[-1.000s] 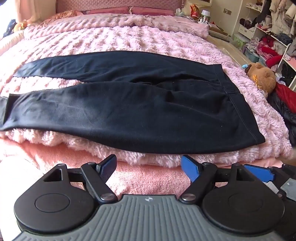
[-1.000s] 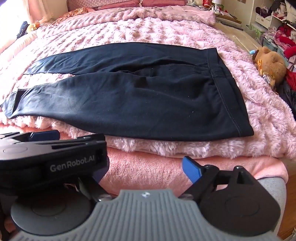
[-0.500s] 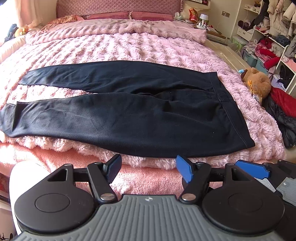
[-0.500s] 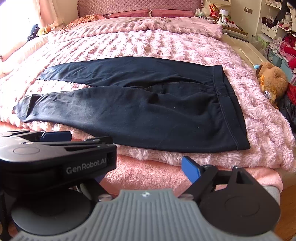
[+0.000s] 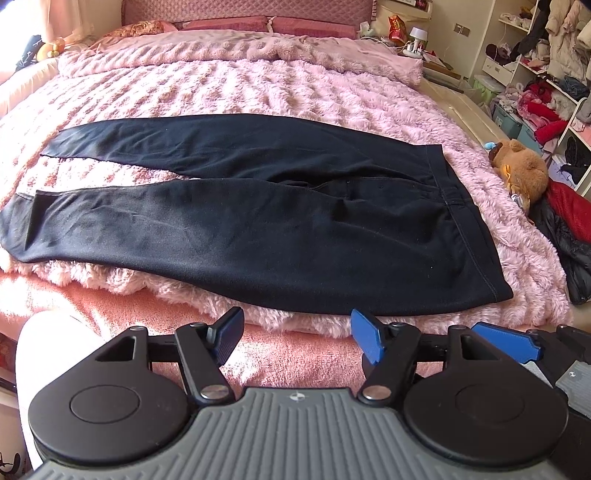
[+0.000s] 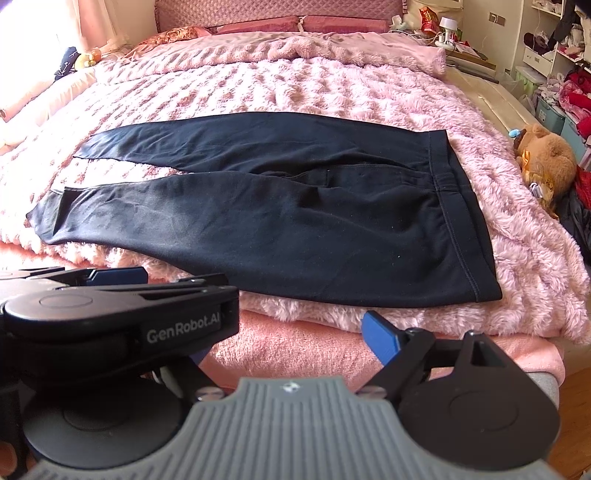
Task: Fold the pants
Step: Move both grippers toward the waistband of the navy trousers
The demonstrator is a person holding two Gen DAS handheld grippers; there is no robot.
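Note:
Dark navy pants [image 5: 277, 221] [image 6: 295, 214] lie flat on a fluffy pink blanket [image 5: 258, 85], waistband to the right and both legs spread apart to the left. My left gripper [image 5: 295, 325] hangs over the near bed edge, just short of the pants, open with only blanket between its blue pads. My right gripper [image 6: 291, 343] is close beside it on the right, also short of the pants. Its right finger [image 6: 380, 339] stands wide and nothing is held. The left gripper's housing [image 6: 110, 317] hides the other finger.
A brown teddy bear [image 5: 524, 173] [image 6: 546, 158] lies at the bed's right edge beside dark and red clothes [image 5: 565, 221]. Shelves full of clothing [image 5: 546, 74] stand at the far right. Pillows [image 5: 295, 26] line the headboard.
Both grippers have risen and drawn back a little, so the pants sit farther off and more of the bed shows. The left jaws have narrowed slightly.

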